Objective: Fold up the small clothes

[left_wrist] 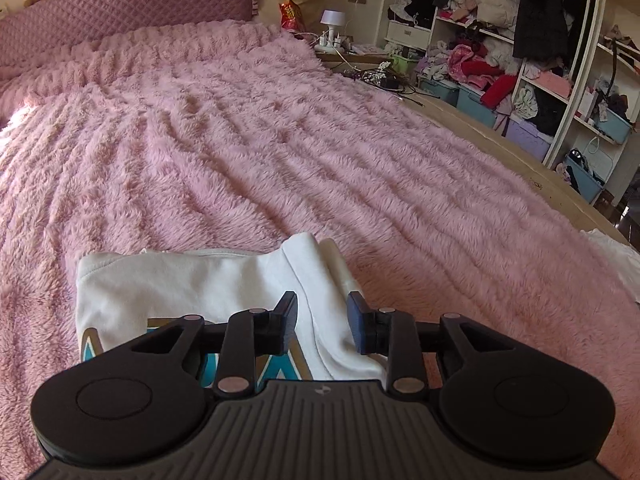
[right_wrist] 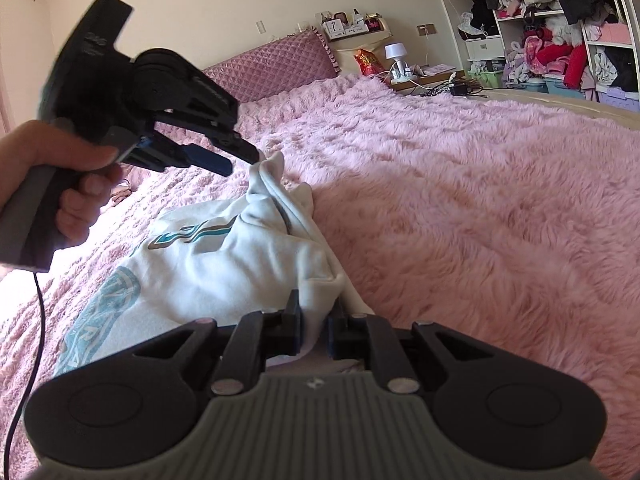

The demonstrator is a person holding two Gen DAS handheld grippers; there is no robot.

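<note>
The right gripper (right_wrist: 315,326) has its jaws pinched on a fold of the white garment (right_wrist: 224,264), near the garment's right edge; this hold appears to anchor that side so the cloth stays put while the other end is handled. The left gripper (left_wrist: 322,322) hangs just above the garment with its jaws spread apart and nothing pressed between the pads; in the right wrist view its tips sit close to a raised peak of fabric, though whether they touch it cannot be told. The person's hand (right_wrist: 68,184) grips the left gripper's handle. The garment lies on the pink fluffy blanket (right_wrist: 480,208) covering the bed, toward the near side. It is a small white top of soft knit cloth with teal and gold lettering on the front. It is bunched and creased, with layers gathered along the right side, so the fold looks only partly formed.
</note>
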